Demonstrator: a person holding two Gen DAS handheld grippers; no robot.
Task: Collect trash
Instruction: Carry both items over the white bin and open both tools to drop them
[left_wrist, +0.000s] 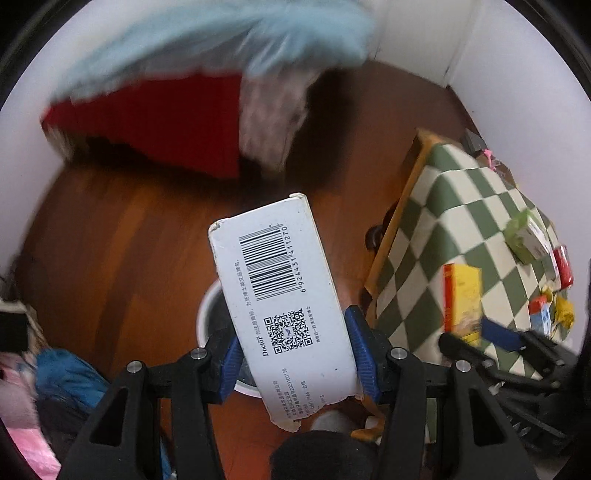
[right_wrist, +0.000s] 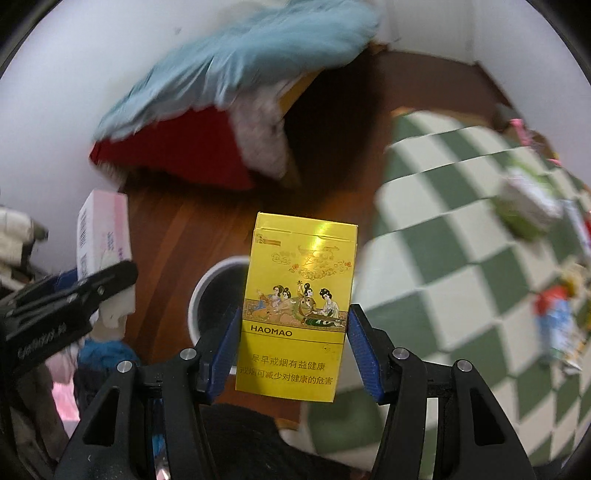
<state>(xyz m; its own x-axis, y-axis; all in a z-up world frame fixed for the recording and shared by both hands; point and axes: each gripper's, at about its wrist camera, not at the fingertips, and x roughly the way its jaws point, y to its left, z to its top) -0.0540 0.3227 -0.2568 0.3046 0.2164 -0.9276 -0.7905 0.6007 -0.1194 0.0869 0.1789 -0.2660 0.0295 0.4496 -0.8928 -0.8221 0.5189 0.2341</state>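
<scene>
My left gripper (left_wrist: 293, 354) is shut on a white carton with a barcode (left_wrist: 280, 295) and holds it over the wooden floor, above a white-rimmed bin (left_wrist: 208, 314). My right gripper (right_wrist: 291, 350) is shut on a yellow HAOMAO cigarette pack (right_wrist: 299, 306), also above the bin (right_wrist: 214, 291). The right gripper and its yellow pack (left_wrist: 461, 302) show at the right of the left wrist view. The left gripper and its white carton (right_wrist: 99, 240) show at the left of the right wrist view.
A low table with a green-and-white checked cloth (left_wrist: 461, 236) stands on the right and carries several small packs, one green (left_wrist: 526, 236) and one red (left_wrist: 563, 266). A bed with blue, red and grey bedding (left_wrist: 207, 74) is at the back. Clothes (left_wrist: 55, 376) lie at the left.
</scene>
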